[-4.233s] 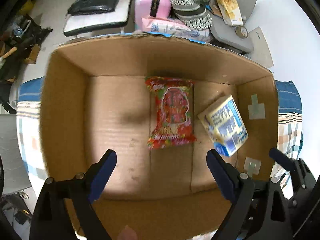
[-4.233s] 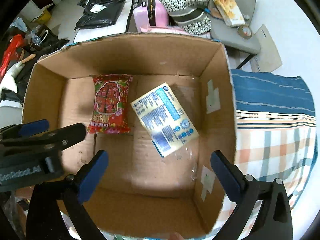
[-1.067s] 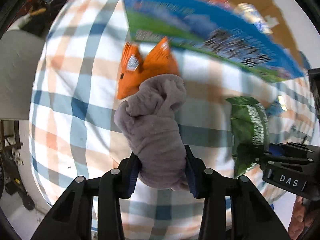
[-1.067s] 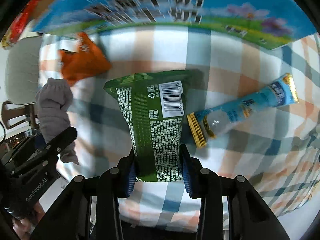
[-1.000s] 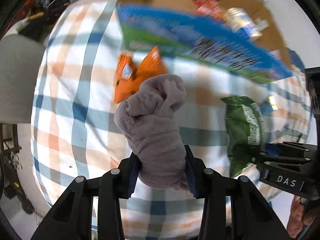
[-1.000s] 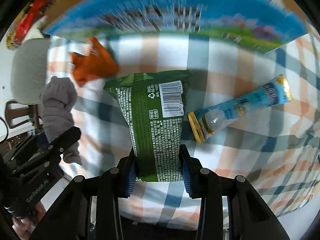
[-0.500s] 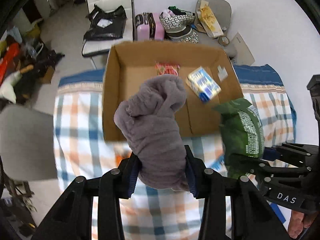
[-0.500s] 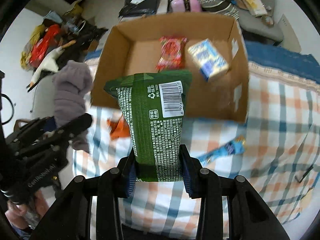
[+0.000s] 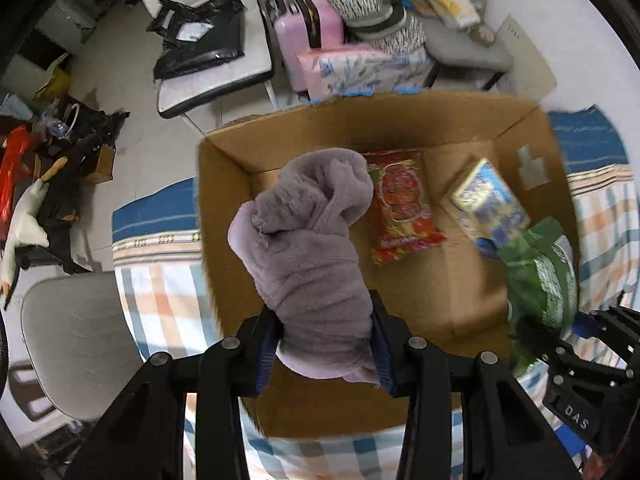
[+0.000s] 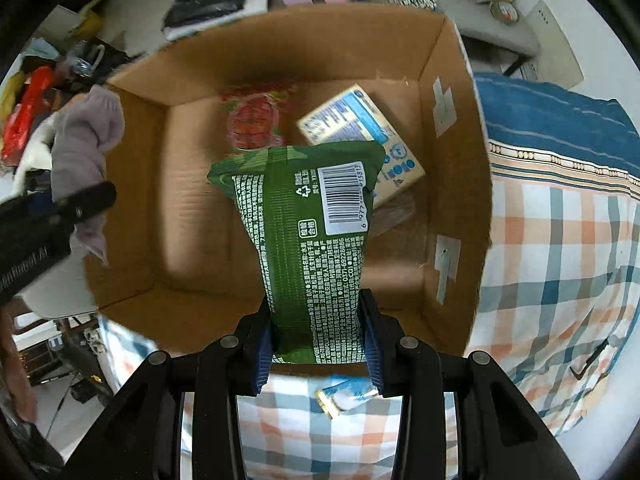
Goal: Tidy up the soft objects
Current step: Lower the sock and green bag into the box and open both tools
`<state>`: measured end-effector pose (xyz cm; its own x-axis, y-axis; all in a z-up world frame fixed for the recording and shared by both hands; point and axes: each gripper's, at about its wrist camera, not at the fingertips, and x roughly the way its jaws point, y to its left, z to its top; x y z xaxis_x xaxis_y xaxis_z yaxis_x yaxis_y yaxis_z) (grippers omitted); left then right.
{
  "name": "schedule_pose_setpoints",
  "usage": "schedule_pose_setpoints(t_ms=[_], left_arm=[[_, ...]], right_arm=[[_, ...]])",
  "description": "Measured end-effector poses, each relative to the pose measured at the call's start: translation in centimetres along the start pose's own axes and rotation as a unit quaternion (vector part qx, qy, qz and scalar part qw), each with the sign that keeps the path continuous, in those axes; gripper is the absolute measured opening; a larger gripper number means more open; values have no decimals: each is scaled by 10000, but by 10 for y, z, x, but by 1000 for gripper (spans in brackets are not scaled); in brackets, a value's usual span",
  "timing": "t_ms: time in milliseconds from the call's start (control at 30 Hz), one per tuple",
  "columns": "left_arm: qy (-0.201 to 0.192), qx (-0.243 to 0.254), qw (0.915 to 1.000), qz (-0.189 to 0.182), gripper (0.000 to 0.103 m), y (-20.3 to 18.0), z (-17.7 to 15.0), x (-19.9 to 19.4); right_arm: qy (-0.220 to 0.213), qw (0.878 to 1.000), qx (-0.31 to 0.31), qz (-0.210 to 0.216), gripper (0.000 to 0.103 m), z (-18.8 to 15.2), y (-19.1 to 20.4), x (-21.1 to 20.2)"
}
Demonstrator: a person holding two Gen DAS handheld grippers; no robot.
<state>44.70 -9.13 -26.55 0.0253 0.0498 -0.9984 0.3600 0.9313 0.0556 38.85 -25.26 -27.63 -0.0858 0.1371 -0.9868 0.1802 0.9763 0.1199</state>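
My left gripper (image 9: 324,344) is shut on a bunched grey fleece cloth (image 9: 312,256), held over the near left part of an open cardboard box (image 9: 224,240). My right gripper (image 10: 316,340) is shut on a green snack packet (image 10: 312,232) with a barcode, hanging above the same cardboard box (image 10: 452,184). On the box floor lie a red snack packet (image 9: 402,204) and a blue and white carton (image 9: 488,204). In the right wrist view the grey cloth (image 10: 86,140) shows at the left, with the red packet (image 10: 254,120) and the carton (image 10: 360,128) behind the green one.
The box rests on a checked cloth (image 10: 560,264). A blue stick sachet (image 10: 344,396) lies on it just in front of the box. Behind the box are a pink suitcase (image 9: 304,28), a white chair with a black bag (image 9: 200,36) and a grey chair (image 9: 76,340) at left.
Both grippers rose from the checked cloth with the cloth and the green packet and moved forward over the box, which now fills more of both views.
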Motion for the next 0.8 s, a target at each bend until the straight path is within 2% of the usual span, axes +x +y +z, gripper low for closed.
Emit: schedule_pose_setpoints(t_ms=[233, 500, 600, 800], left_arm=[[554, 45, 9984, 94, 38, 2, 38, 52], [714, 53, 9972, 222, 41, 1, 61, 82], [767, -99, 9967, 248, 42, 6, 65, 85], [635, -387, 9971, 188, 49, 18, 70, 72]], right_arm=[[314, 9994, 11, -163, 41, 17, 0, 39], [516, 9982, -50, -284, 41, 29, 10, 66], [637, 9978, -2, -155, 42, 32, 9, 69], [543, 9983, -48, -189, 62, 36, 12, 58]])
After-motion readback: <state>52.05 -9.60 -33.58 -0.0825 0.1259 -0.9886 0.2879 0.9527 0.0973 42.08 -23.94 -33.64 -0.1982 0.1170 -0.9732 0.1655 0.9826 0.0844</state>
